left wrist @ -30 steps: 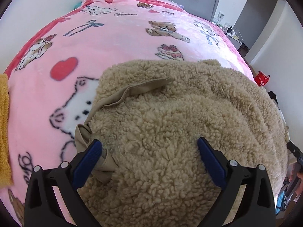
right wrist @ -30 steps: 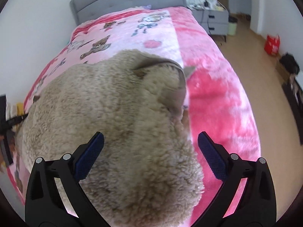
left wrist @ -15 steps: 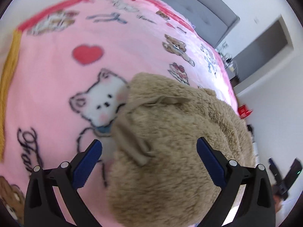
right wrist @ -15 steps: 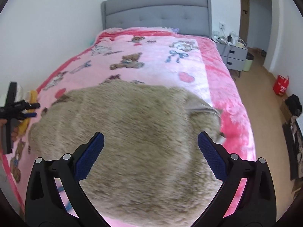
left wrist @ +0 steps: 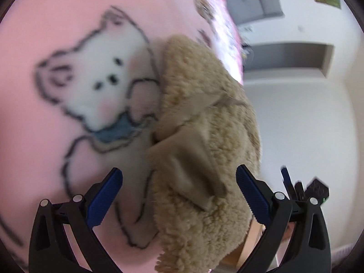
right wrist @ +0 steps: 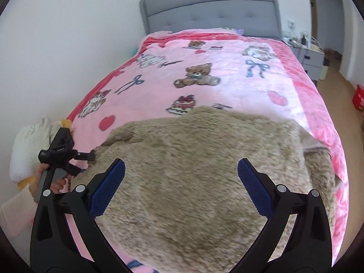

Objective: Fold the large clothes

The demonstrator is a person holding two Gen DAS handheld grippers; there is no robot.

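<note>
Both claws have pulled back from the fleece garment [right wrist: 204, 170] since the earlier pictures, and the left camera has swung round so that the white bear print on the pink blanket [right wrist: 227, 68] now fills its left half, blurred by the motion; the right camera has tipped up and takes in the whole bed and its grey headboard [right wrist: 211, 11].

Left claw [left wrist: 179, 193] stands spread, its blue pads well apart, with nothing pinched between them; a smooth beige flap of lining [left wrist: 188, 159] and the woolly edge of the garment lie in the gap but neither pad touches them. Right claw [right wrist: 182, 188] is likewise spread wide and holds nothing; the fleece lies flat beneath it. In the right view the left claw shows at the garment's left edge, near a white bundle [right wrist: 29, 147] beside the bed.

Tan and thick, the garment rests as a broad mound on the near half of the bed, spread across its width; this placing gives each claw one side to work, which seems why they sit at opposite edges. I judge a fold just laid or about to start; the turned-out lining at the left edge is the likely next grip; such pile is bulky and may spring open.
</note>
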